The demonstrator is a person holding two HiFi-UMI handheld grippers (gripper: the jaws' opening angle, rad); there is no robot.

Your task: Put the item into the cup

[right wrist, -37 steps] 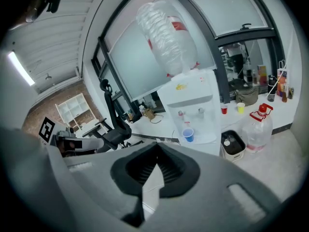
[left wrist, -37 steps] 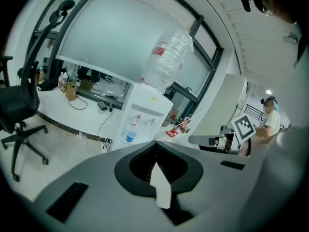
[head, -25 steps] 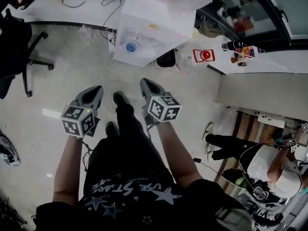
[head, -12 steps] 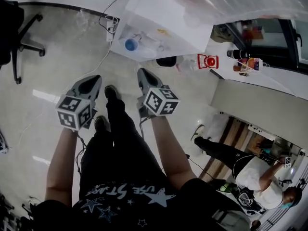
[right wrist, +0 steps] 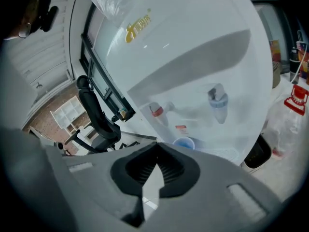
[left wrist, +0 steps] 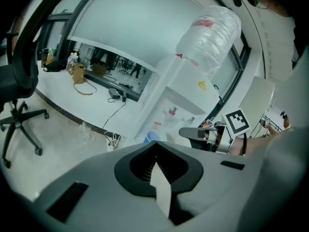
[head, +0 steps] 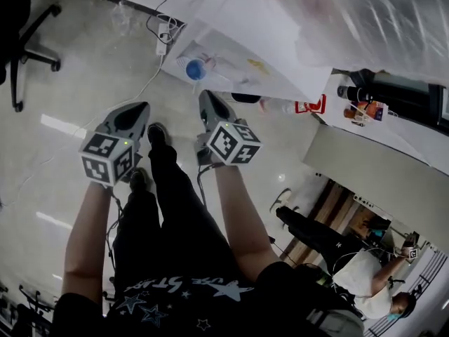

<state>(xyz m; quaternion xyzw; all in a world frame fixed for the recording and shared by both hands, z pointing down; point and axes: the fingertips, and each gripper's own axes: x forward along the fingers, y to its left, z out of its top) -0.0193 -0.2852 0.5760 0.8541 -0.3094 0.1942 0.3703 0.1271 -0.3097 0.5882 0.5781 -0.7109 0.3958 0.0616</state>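
A blue cup (head: 194, 69) stands in the tap recess of a white water dispenser (head: 245, 41), ahead of me on the floor. The left gripper view shows the cup (left wrist: 152, 136) just beyond my jaws, and in the right gripper view the cup (right wrist: 184, 143) sits under the red and blue taps. My left gripper (head: 137, 111) and right gripper (head: 208, 98) hover side by side at waist height, short of the dispenser. Both are shut with nothing between the jaws. I see no loose item to go with the cup.
A clear-wrapped water bottle (left wrist: 210, 33) tops the dispenser. A power strip with cables (head: 163, 34) lies on the floor left of it, a black bin (right wrist: 256, 151) to its right. An office chair (head: 17, 20) stands far left. Another person (head: 365, 286) sits at lower right.
The dispenser and blue cup have drawn closer and slid right in the head view. Both grippers keep the same shut pose in front of the body.
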